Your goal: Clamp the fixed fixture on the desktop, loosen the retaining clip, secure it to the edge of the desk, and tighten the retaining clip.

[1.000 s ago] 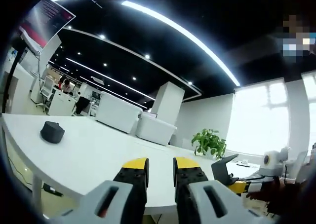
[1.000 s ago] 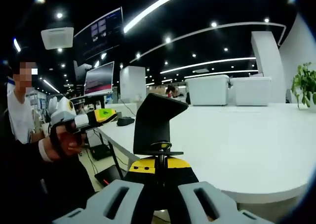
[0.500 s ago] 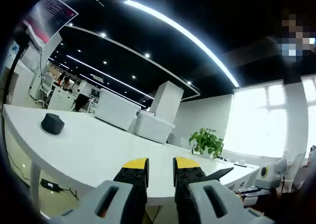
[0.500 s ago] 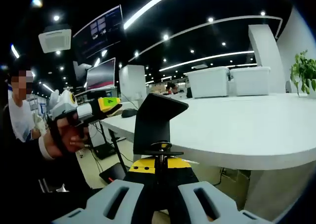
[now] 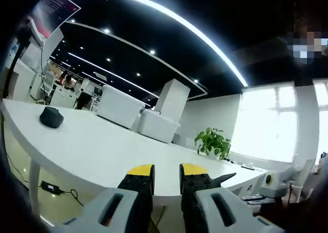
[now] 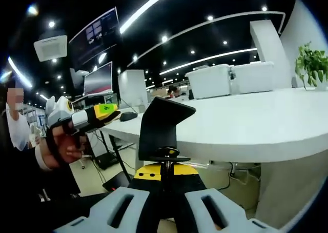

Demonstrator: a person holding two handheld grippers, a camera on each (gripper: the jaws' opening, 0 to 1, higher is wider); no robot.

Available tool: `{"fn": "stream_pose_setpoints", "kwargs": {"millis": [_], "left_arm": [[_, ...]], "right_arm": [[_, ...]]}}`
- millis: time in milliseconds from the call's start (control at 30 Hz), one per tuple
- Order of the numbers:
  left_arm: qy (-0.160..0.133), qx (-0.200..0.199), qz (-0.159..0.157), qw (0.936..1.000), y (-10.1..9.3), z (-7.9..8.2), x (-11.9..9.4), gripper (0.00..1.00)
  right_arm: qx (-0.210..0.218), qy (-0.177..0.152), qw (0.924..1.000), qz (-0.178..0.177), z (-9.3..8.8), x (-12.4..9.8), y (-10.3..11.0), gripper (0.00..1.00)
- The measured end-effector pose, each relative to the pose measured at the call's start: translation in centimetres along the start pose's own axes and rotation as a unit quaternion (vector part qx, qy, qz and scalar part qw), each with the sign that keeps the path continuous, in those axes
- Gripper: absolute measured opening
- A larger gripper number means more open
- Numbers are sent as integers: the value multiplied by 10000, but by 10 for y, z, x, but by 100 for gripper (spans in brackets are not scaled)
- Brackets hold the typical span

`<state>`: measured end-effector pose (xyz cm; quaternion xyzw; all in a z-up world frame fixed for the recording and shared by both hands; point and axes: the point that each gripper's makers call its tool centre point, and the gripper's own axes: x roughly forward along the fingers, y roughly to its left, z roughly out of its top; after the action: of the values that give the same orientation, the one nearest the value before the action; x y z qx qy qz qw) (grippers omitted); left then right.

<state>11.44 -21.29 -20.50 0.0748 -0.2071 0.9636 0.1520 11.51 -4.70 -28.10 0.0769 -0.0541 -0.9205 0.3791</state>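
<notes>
Right gripper (image 6: 165, 172): jaws closed on the base of the black fixture (image 6: 160, 131), pinching it around the threaded screw (image 6: 165, 167) under the small round clamp plate. Fixture stands upright above the jaws, its angled top plate tilted toward the desk (image 6: 266, 125). It is off the desktop, held in the air just beside the rounded desk edge and about level with it. Likely reason for the low grip: keeps the clamp mouth and screw free so they can meet the edge. Cannot tell whether the clip is loosened enough to slide on.

Left gripper (image 5: 166, 174): jaws narrow, a slim gap between the yellow tips, nothing held. It points across the white desk (image 5: 92, 151) from near its edge, probably waiting to turn the screw. It also appears at left in the right gripper view (image 6: 97, 114), a hand (image 6: 60, 147) wrapped around its handle, near the fixture but not touching. A dark tip (image 5: 224, 178) of the fixture pokes in beside the left jaws.

Farther out: a small black object (image 5: 51, 117) on the desk well away, a potted plant (image 5: 211, 142) at the far end.

Containers: two white boxy units (image 6: 230, 79) behind the desk, closed fronts, contents not visible.
</notes>
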Motion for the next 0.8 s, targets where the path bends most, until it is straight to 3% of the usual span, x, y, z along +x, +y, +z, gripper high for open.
{"fn": "stream_pose_setpoints", "kwargs": {"millis": [467, 800], "left_arm": [[32, -28, -28, 10000, -5, -4, -2, 20], [47, -81, -8, 10000, -4, -8, -4, 19]], "right_arm": [[122, -206, 9995, -205, -1, -2, -11, 2], [297, -104, 9984, -462, -10, -2, -28, 2]]}}
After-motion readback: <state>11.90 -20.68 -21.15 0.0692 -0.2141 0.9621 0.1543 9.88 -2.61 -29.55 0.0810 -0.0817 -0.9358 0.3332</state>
